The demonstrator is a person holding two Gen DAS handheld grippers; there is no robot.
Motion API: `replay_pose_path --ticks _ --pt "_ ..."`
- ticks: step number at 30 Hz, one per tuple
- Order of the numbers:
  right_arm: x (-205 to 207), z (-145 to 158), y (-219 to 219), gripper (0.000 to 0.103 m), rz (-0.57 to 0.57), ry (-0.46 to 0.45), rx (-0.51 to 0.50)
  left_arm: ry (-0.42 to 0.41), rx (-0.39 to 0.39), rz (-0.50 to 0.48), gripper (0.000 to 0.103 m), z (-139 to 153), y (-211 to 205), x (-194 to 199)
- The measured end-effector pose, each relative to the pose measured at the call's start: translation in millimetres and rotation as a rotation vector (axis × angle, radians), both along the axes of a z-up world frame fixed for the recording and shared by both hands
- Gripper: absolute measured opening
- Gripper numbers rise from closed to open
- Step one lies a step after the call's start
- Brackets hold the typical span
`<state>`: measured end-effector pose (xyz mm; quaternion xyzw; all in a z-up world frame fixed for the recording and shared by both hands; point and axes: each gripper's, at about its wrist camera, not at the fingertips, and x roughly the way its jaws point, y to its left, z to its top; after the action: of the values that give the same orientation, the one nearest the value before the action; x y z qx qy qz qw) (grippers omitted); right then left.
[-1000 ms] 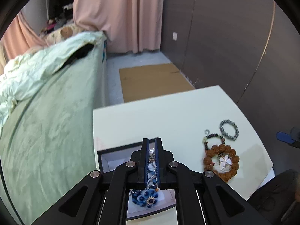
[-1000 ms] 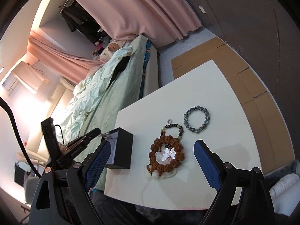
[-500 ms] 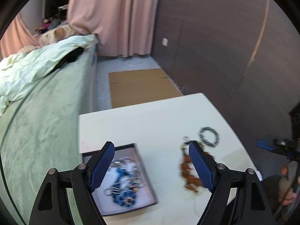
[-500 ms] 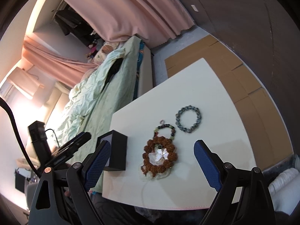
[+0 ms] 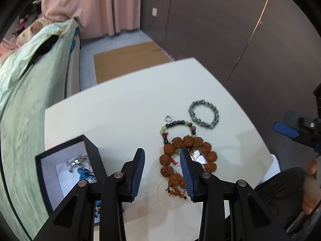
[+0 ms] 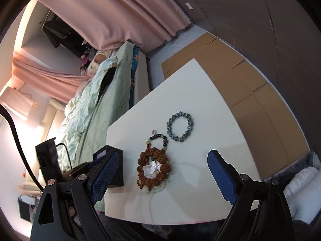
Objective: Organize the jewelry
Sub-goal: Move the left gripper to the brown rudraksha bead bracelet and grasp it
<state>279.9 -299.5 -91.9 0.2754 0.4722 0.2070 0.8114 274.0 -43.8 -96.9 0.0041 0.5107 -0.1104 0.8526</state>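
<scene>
The left hand-held gripper (image 5: 162, 160) points forward and down, its 2 blue-padded fingers (image 5: 138, 172) parted with nothing between them. The right hand-held gripper (image 6: 162, 170) is spread wide, likewise empty, its 2 fingers (image 6: 219, 177) well apart.

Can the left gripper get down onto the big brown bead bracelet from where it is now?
Probably yes. The left gripper is open and empty, with the brown bead bracelet lying uncovered on the table just past its fingers. The black box sits off to the side, but smaller bracelets overlap it.
</scene>
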Motion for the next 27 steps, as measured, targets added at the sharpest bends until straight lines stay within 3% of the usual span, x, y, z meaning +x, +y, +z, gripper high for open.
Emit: replay_pose_path --ticks 14,18,20,21,27 --pt "25 -32 -2 0.090 -0.026 0.049 -0.031 0.125 0.039 -0.028 0.034 -37 -17 21" --pt "40 -45 6 0.078 0.000 0.038 -0.038 0.137 0.062 -0.029 0.034 -47 -18 25" --pt "49 -55 12 0.071 0.010 0.055 -0.049 0.156 0.052 -0.025 0.024 -54 -17 28" --pt "53 -60 15 0.067 0.017 0.064 -0.050 0.167 0.044 -0.021 0.024 -57 -18 30" --pt "71 -63 30 0.058 0.032 0.042 -0.128 0.162 0.020 -0.020 0.020 -58 -16 33"
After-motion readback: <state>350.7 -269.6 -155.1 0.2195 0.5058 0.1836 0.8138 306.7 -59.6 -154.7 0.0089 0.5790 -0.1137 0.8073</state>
